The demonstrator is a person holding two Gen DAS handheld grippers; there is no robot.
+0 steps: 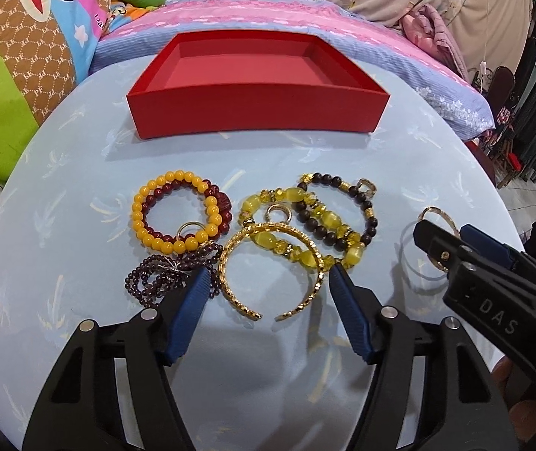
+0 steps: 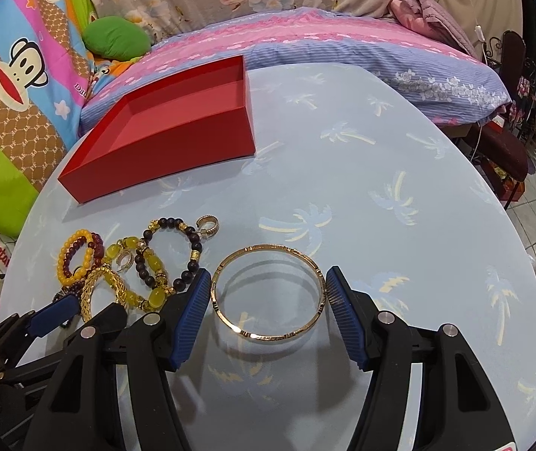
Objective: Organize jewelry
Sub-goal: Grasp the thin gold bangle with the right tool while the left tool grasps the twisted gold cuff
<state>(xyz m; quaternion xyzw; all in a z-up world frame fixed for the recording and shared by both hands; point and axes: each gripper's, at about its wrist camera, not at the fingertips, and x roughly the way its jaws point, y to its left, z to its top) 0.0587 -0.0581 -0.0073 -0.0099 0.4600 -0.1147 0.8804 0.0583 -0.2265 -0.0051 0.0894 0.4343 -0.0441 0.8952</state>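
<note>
Left tongs (image 1: 268, 273) spread wide, not gripping, low over the round table under a pale-blue palm-print cloth (image 1: 80, 188). Under the left blue pad tip, a tangled strand of small dark-purple beads (image 1: 155, 280). Just ahead of that pad, a bracelet of round opaque yellow beads (image 1: 144, 221), stacked with a bracelet of dark-red beads (image 1: 213, 193), and a small plain metal ring (image 1: 189, 228) lying at their near edge. Between the two pads, an open gold cuff with a woven texture (image 1: 226, 274), its gap facing back toward the tongs. Ahead of the cuff and overlapping it, a bracelet of chunky translucent yellow stones (image 1: 294, 193); just right of that, a bracelet of dark-brown wooden beads with gold spacers (image 1: 317, 227), ending in a small gold hoop (image 1: 367, 186). Well ahead of everything, an open red cardboard box with low walls (image 1: 256, 112), sitting at the far edge of the table.

Right tongs (image 2: 268, 273), off to the right of the left pair, pinching a thin gold bangle with engraved segments (image 2: 260, 336) across its width, one pad against each side. Bangle flat and raised off the cloth, its ring-shaped shadow below.
</note>
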